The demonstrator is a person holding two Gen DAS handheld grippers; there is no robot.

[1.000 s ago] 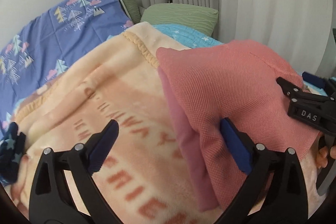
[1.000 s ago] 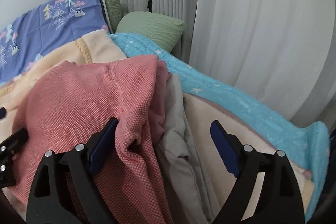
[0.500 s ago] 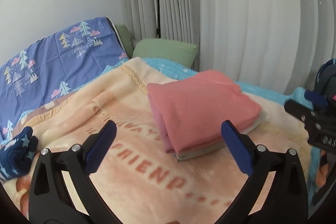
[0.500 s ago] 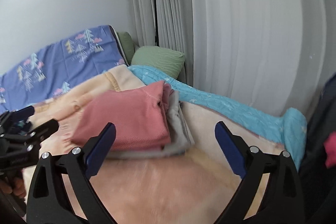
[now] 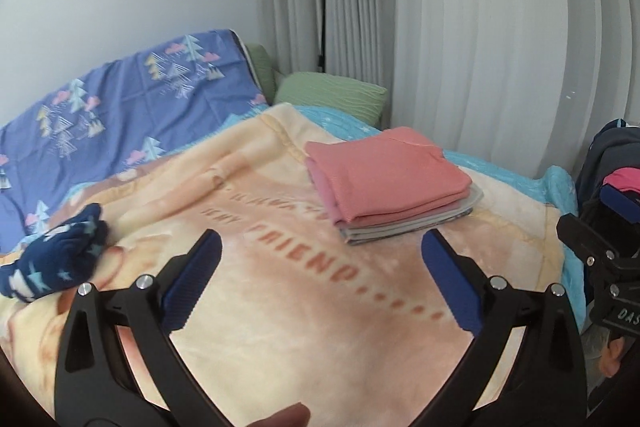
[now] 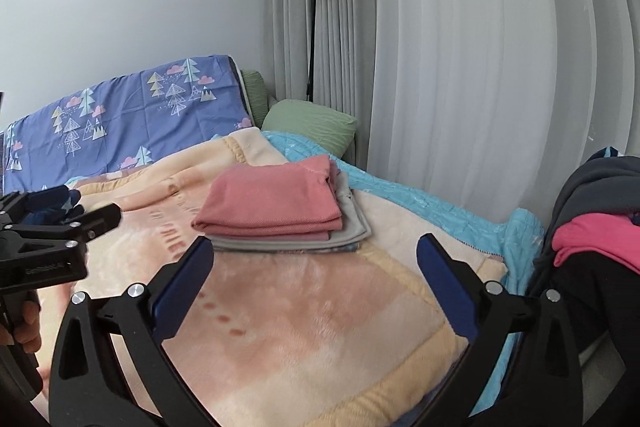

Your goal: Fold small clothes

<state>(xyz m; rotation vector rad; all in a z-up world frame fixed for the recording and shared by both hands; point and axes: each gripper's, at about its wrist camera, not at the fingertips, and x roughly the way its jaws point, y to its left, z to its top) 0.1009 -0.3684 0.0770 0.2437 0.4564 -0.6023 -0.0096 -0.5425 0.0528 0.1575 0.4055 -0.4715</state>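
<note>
A folded salmon-pink garment (image 5: 390,175) (image 6: 272,199) lies on top of a small stack of folded grey and pink clothes (image 5: 404,227) (image 6: 288,241) on the peach blanket (image 5: 280,267) (image 6: 304,327). A crumpled navy garment with star print (image 5: 56,259) (image 6: 52,207) lies at the blanket's left. My left gripper (image 5: 318,279) (image 6: 52,247) is open and empty, well short of the stack. My right gripper (image 6: 314,285) (image 5: 600,259) has its jaws still opening wide, with nothing between them, also back from the stack.
A blue tree-print duvet (image 5: 120,107) and green pillows (image 5: 332,95) lie at the bed's head. A black floor lamp (image 6: 306,27) stands by white curtains (image 6: 480,67). Dark and magenta clothes (image 6: 596,227) hang at the right. A turquoise sheet (image 6: 440,203) edges the bed.
Both grippers have pulled back and up from the pink garment, which now lies folded on the stack. The right jaws have spread a little wider.
</note>
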